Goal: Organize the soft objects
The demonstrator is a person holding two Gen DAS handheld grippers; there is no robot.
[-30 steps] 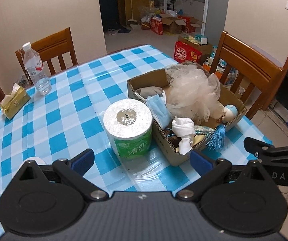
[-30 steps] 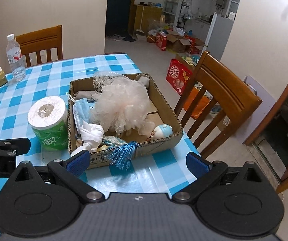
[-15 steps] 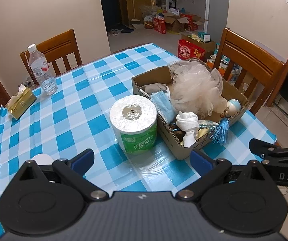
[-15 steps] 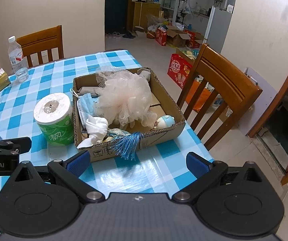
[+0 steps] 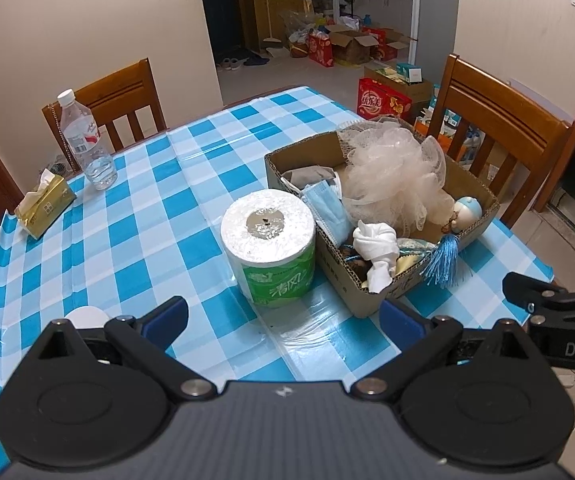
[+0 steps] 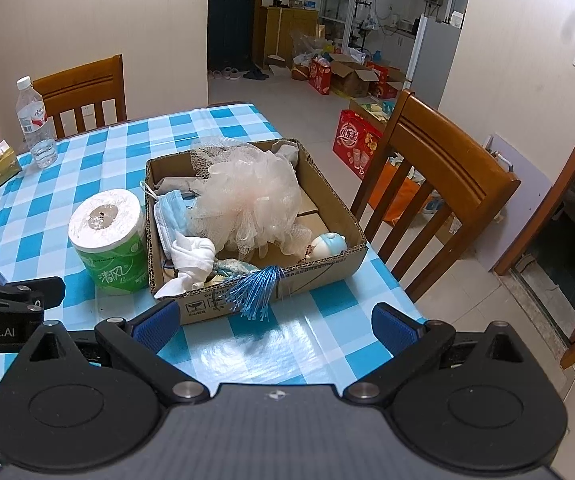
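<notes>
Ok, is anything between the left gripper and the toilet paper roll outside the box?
Nothing visible does. The left gripper is open, with only bare checked tablecloth between its fingertips and the toilet paper roll. The cardboard box stands just to the roll's right, beside it, not in front.

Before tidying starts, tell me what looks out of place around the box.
The toilet roll stands outside the cardboard box, against its side, while other soft things sit inside. A blue tassel and a white cloth spill over the box's near rim.
</notes>
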